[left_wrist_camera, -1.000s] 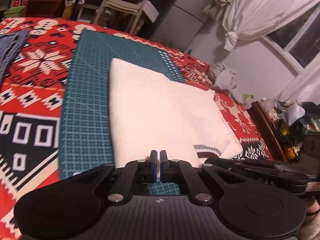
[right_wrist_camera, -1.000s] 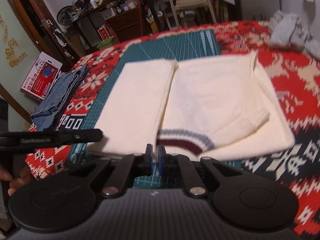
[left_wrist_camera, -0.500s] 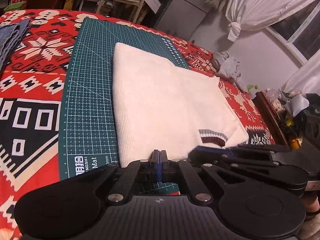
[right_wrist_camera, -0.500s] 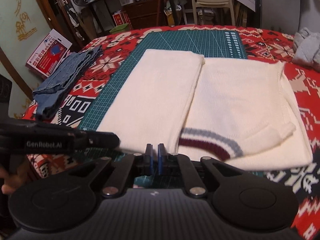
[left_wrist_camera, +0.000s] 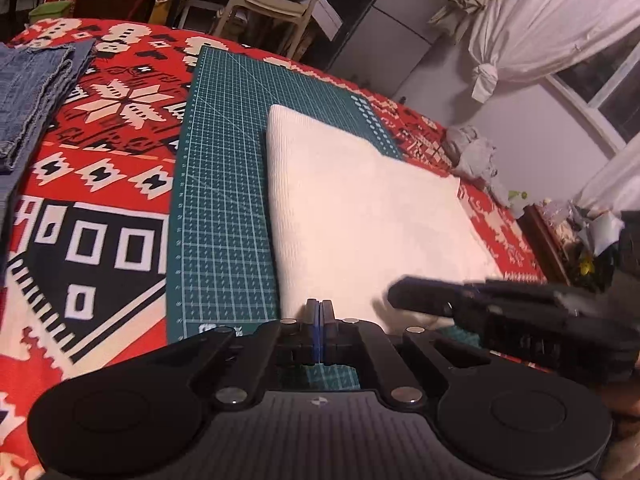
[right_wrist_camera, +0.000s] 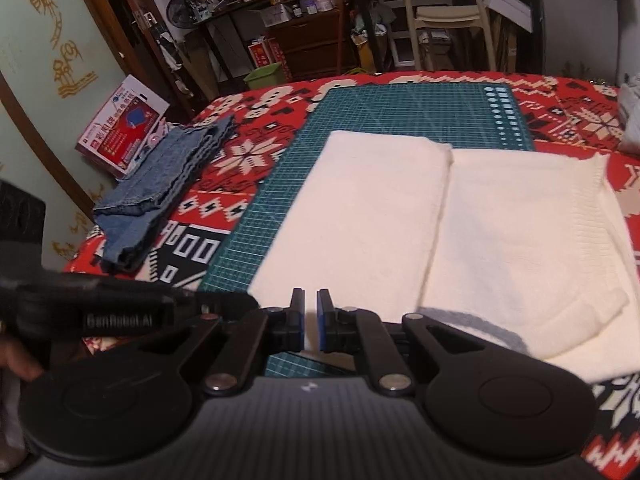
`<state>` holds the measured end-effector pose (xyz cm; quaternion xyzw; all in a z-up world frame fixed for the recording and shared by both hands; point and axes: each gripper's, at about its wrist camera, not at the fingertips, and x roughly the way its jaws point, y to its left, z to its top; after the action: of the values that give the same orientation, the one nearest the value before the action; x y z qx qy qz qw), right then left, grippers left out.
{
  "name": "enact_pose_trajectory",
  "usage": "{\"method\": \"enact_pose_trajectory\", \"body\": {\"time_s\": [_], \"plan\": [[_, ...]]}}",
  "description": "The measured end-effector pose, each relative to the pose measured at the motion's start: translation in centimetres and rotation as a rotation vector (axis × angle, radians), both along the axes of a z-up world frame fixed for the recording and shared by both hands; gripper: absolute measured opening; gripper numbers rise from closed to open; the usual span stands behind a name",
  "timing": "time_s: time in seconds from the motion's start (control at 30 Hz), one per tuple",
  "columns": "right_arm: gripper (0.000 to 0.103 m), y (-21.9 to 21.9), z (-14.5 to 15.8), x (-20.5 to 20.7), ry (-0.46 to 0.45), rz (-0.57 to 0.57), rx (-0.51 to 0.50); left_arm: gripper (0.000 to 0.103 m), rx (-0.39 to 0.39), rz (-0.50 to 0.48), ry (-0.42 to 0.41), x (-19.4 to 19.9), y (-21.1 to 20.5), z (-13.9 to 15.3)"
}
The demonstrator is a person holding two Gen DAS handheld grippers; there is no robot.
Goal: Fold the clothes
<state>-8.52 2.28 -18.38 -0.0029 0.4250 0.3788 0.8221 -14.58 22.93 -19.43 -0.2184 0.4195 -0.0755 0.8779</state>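
Note:
A cream knit sweater point(left_wrist_camera: 360, 208) point(right_wrist_camera: 400, 220) lies flat on a green cutting mat point(left_wrist_camera: 224, 200) point(right_wrist_camera: 400, 108), both sleeves folded inward. One striped cuff point(right_wrist_camera: 480, 328) shows blurred at its near edge. My left gripper point(left_wrist_camera: 319, 308) is shut, pads touching, with its tips at the sweater's near hem; whether it pinches cloth is unclear. My right gripper point(right_wrist_camera: 310, 300) sits at the same hem, further right. Its jaws stand a narrow gap apart and cream cloth shows through that gap. Each gripper shows in the other's view, the left gripper point(right_wrist_camera: 252, 302) and the right gripper point(left_wrist_camera: 394, 294).
The mat lies on a red patterned blanket point(left_wrist_camera: 100, 140) covering the surface. Folded jeans point(left_wrist_camera: 28, 92) point(right_wrist_camera: 160, 192) rest at the left. A grey garment point(left_wrist_camera: 472, 152) lies at the far right. Beyond stand a chair point(right_wrist_camera: 444, 12) and a red box point(right_wrist_camera: 124, 128).
Both grippers have come closer to the sweater's near hem. The small gap between the left jaws has shut. The right gripper now overlaps the striped cuff.

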Motion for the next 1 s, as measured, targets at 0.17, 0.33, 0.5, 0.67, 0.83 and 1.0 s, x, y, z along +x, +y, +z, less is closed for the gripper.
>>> {"method": "enact_pose_trajectory", "body": {"time_s": [0.17,0.33,0.5,0.67,0.83,1.0], "plan": [[0.007,2.2,-0.8,-0.1,0.004,0.053,-0.022,0.001,0.014,0.016,0.011,-0.5,0.3,0.1],[0.007,2.7,-1.2,-1.1,0.013,0.091,-0.043,0.001,0.013,0.025,0.009,-1.1,0.5,0.4],[0.007,2.4,-0.2,-0.5,-0.016,0.065,-0.027,0.001,-0.081,0.062,-0.018,-0.2,1.7,0.6],[0.007,3.3,0.1,0.9,-0.028,0.049,-0.023,0.001,-0.117,0.079,-0.026,2.0,1.7,0.2],[0.007,3.5,0.0,1.3,-0.025,0.04,-0.023,0.001,-0.123,0.074,-0.017,2.6,1.4,-0.3],[0.008,3.6,0.0,1.5,-0.014,0.047,-0.024,0.001,-0.12,0.06,-0.005,1.1,1.3,-0.6]]}}
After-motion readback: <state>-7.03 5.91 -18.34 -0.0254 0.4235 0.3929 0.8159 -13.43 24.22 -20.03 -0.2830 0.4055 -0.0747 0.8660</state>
